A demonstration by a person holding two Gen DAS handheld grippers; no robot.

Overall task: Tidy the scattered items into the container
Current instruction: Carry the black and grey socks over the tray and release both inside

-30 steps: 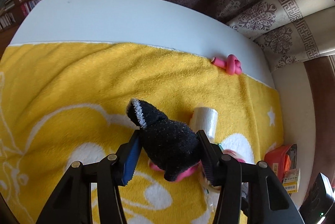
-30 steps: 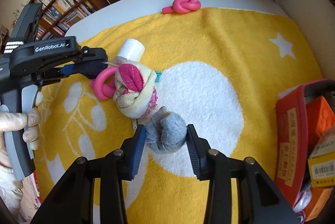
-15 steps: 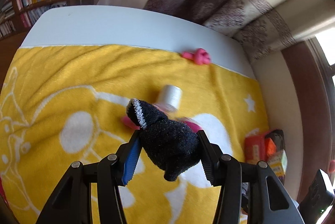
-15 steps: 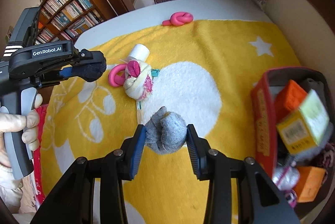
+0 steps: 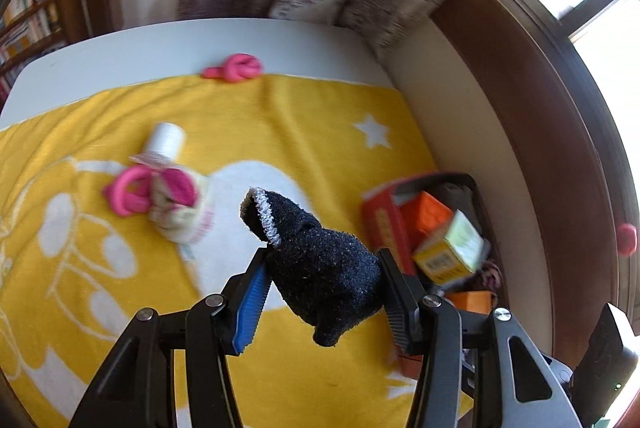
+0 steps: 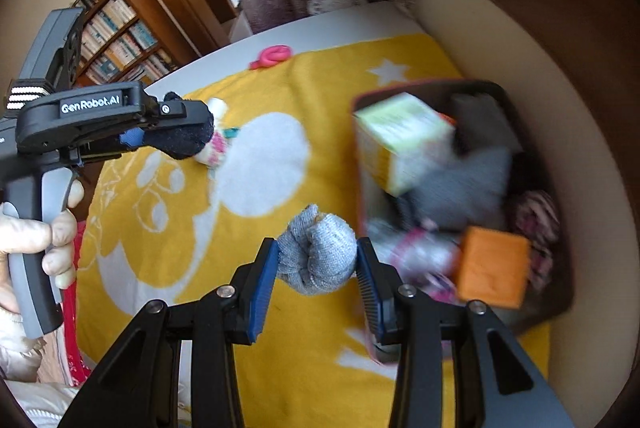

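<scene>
- Step in hand, as I judge it: carrying both socks to the container (image 6: 556, 196). Bring each over a gap between the boxes, lower it below the rim, then let go, so nothing bounces back onto the yellow blanket (image 5: 320, 116).
- The left gripper (image 5: 322, 296) clamps a rolled black sock (image 5: 320, 268); its long axis runs away from the camera, white-trimmed cuff pointing up and left.
- The right gripper (image 6: 316, 268) pinches a balled grey sock (image 6: 318, 254) just beside the container's near wall; it is too round to show any axis.

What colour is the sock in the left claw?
Black, with a white-speckled cuff; the sock shows best in the left wrist view.
</scene>
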